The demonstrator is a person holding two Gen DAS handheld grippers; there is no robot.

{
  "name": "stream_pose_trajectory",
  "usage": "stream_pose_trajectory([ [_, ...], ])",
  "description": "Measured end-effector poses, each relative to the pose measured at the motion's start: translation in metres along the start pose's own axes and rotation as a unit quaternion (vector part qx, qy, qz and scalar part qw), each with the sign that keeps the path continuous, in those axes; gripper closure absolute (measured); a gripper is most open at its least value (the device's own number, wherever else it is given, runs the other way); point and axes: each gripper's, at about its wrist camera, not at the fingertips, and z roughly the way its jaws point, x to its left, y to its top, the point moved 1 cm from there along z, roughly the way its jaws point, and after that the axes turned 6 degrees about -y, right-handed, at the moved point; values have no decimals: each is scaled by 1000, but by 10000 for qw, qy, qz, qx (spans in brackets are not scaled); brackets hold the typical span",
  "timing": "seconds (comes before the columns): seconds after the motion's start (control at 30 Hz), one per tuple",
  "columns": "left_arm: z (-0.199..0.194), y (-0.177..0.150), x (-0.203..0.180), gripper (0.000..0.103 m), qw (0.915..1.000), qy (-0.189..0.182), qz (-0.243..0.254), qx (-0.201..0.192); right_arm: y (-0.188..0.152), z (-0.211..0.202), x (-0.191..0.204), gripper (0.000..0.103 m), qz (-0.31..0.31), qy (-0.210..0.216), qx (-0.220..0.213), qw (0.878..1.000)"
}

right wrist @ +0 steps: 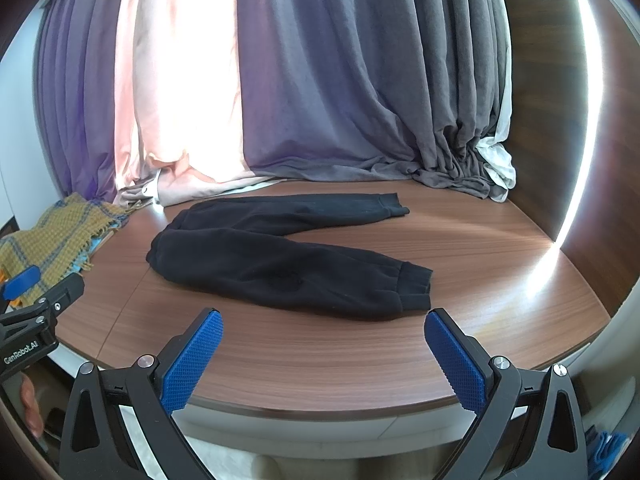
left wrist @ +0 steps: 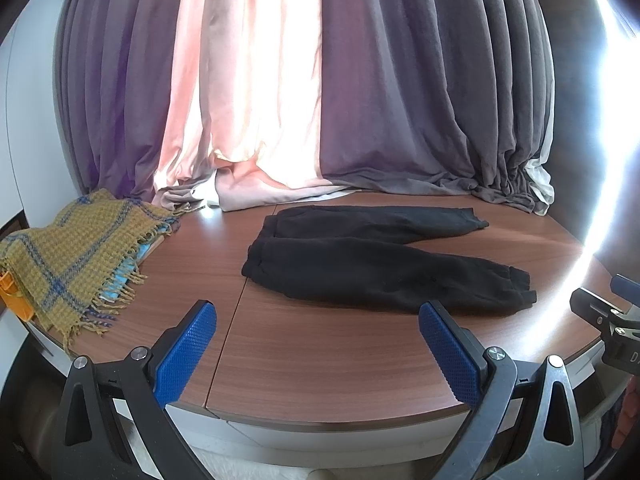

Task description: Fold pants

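Note:
Black pants [left wrist: 372, 264] lie flat on the brown wooden table [left wrist: 320, 352], waistband to the left, the two legs spread apart toward the right with cuffed ends. They also show in the right wrist view [right wrist: 272, 260]. My left gripper [left wrist: 316, 312] is open and empty, above the table's front edge, short of the pants. My right gripper [right wrist: 322, 320] is open and empty, just in front of the near leg's cuff [right wrist: 416, 284]. The right gripper shows at the right edge of the left wrist view [left wrist: 608, 312]; the left one at the left edge of the right wrist view [right wrist: 36, 300].
A yellow and blue fringed plaid scarf [left wrist: 76, 256] lies on the table's left side, over blue items and an orange object [left wrist: 16, 296]. Purple, pink and grey curtains [left wrist: 320, 100] hang behind and pool on the table's back edge. A wooden wall [right wrist: 560, 120] stands at the right.

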Motion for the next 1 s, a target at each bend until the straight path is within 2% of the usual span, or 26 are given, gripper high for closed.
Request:
stream_pose_trajectory([
  [0.7, 0, -1, -3, 0, 10000, 23, 18, -13, 1, 0, 0, 1, 9, 13, -3, 10000],
  [1.0, 5, 2, 2, 0, 9999, 71, 2, -135, 2, 0, 4, 1, 66, -13, -116, 9999],
])
